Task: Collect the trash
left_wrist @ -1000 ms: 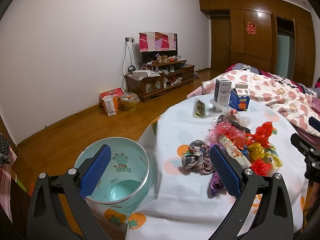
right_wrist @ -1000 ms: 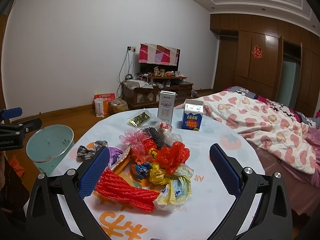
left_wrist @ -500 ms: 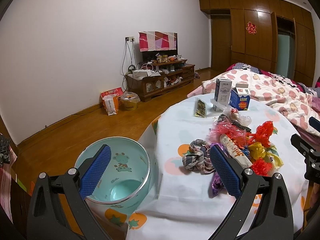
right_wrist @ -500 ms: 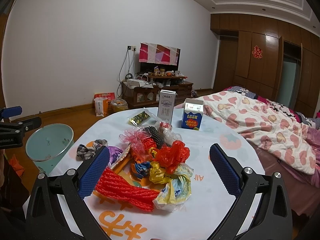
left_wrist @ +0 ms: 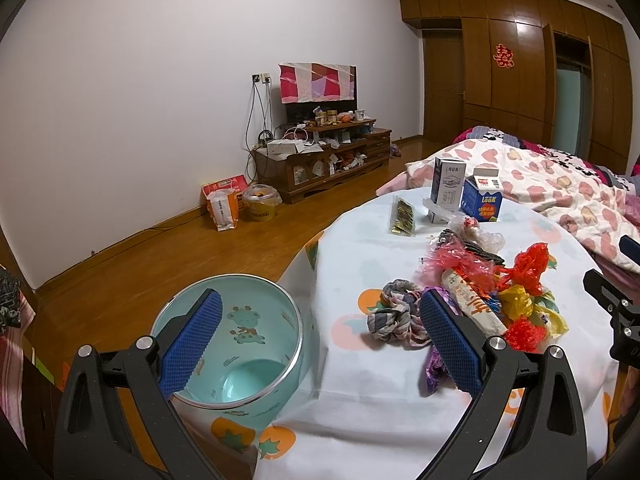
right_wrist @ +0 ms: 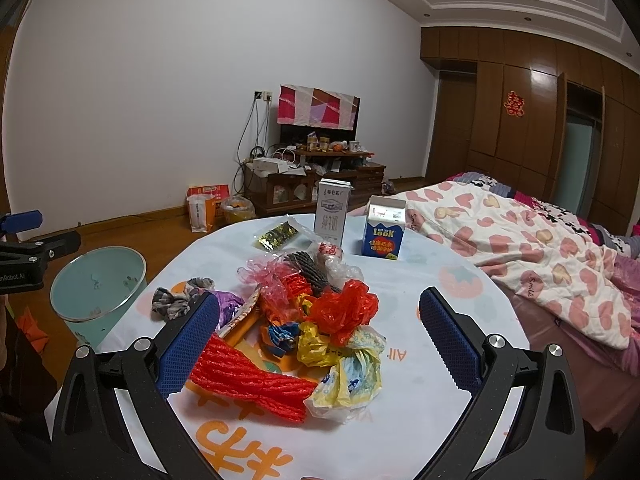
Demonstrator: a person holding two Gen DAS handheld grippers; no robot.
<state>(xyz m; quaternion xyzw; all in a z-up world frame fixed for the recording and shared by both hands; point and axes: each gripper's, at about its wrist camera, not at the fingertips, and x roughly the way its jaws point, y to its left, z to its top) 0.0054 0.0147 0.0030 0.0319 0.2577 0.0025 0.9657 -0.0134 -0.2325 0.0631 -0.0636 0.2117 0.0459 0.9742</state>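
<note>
From the left wrist, the left gripper (left_wrist: 318, 344) hangs with its jaws spread wide and nothing between them, above the gap between the pale green bin (left_wrist: 232, 344) on the floor and the edge of the round desk (left_wrist: 360, 392); the bin looks bare inside, so collecting seems not yet begun. A twisted grey rag (left_wrist: 394, 316) is the heap's nearest piece, just beside the right-hand pad. From the right wrist, the right gripper (right_wrist: 318, 342) also has its jaws wide apart and empty, poised over the trash heap (right_wrist: 304, 320) at the desk's middle, the red mesh sleeve (right_wrist: 250, 380) closest. The next move likely calls for lowering onto one loose piece and closing. The blue carton (right_wrist: 382, 232) reads "LOOK"; the white carton (right_wrist: 332, 216) bears Chinese print too small to read.
</note>
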